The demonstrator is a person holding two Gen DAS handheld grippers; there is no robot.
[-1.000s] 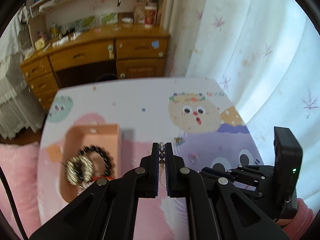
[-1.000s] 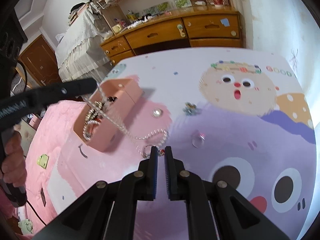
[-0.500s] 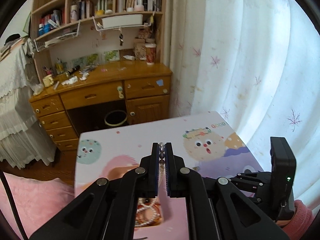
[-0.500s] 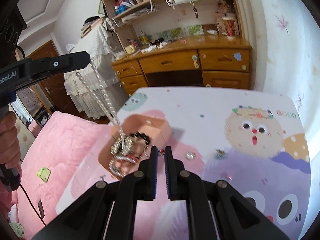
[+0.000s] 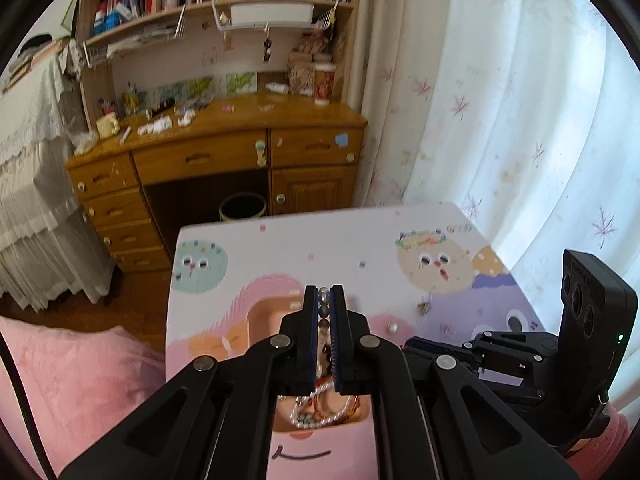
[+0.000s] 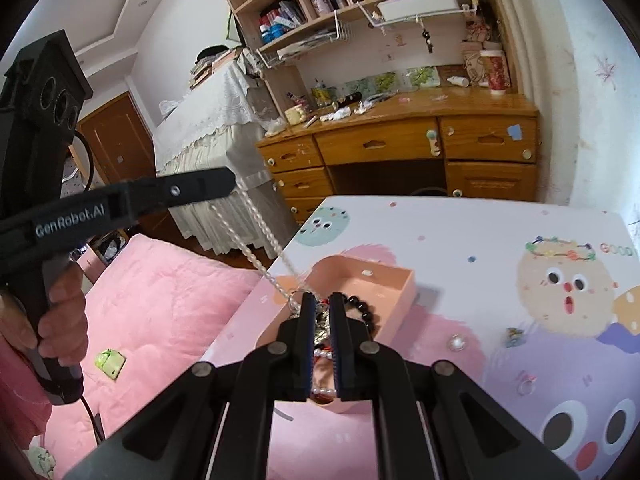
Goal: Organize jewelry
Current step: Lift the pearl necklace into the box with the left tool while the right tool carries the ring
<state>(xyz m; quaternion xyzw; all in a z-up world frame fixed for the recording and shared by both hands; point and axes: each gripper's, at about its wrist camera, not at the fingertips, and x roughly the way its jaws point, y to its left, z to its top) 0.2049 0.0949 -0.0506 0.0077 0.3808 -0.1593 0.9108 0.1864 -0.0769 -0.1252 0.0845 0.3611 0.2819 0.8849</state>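
A pearl necklace (image 6: 256, 236) hangs in two strands from the left gripper (image 5: 324, 300), which pinches its beads tight. The low end drops into a pink box (image 6: 394, 286) on the cartoon table mat (image 6: 480, 240). A black bead bracelet (image 6: 366, 308) lies in the box too. The right gripper (image 6: 321, 304) sits low over the box, almost closed, and I cannot tell if it pinches anything. A small ring (image 6: 526, 380) lies nearby on the mat.

Box near the worktop's left edge, loose pieces to its right.
The box (image 6: 362, 292) sits on the worktop (image 6: 460, 232), bracelets (image 6: 366, 312) inside; a pearl strand (image 6: 256, 232) hangs into it from the left hand-held gripper (image 6: 230, 180); a ring (image 6: 526, 384) lies well right.
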